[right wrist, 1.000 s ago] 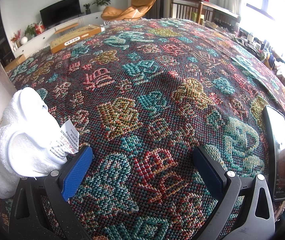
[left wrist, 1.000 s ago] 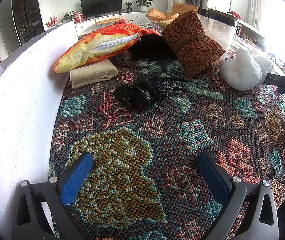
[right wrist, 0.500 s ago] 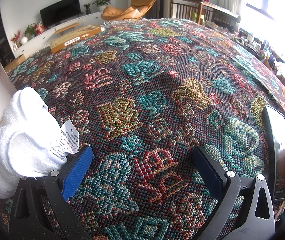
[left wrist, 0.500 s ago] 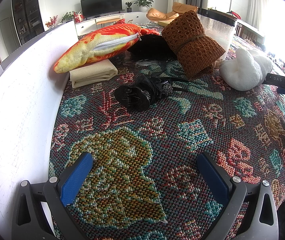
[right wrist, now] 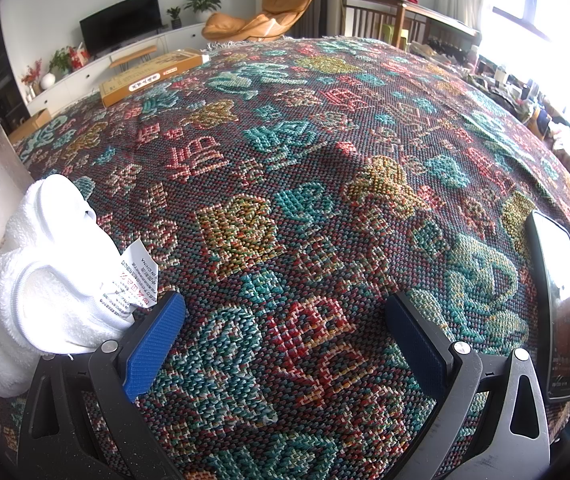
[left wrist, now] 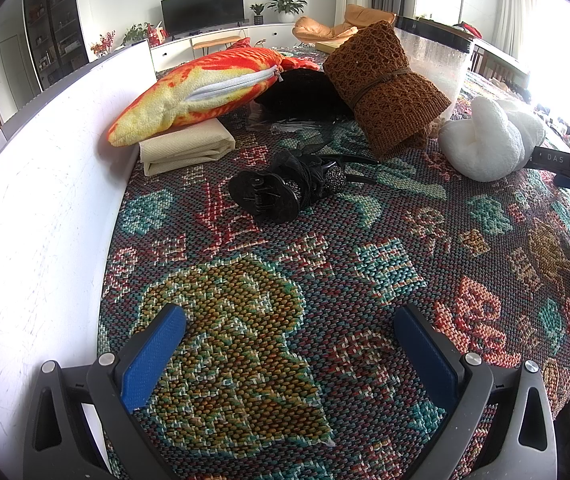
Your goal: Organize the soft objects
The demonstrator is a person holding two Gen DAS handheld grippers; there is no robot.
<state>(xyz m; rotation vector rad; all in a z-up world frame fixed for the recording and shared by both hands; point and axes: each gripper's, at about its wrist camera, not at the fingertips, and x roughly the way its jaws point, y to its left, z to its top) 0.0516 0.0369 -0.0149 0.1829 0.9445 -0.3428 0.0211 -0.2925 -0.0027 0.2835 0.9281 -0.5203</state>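
I have both tools wide open and empty over the patterned worktop [left wrist: 385, 264]: left hand-held gripper [left wrist: 289, 354], right hand-held gripper [right wrist: 285, 340]. I judge nothing is picked yet. White plush [right wrist: 33, 280] touches my right gripper's left finger; next, I'd close on it.

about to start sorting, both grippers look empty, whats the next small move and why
Probably swing the open right gripper left toward the white plush. It lies right beside that gripper's left finger pad, untouched, while the other soft things sit farther off, ahead of the open left gripper.
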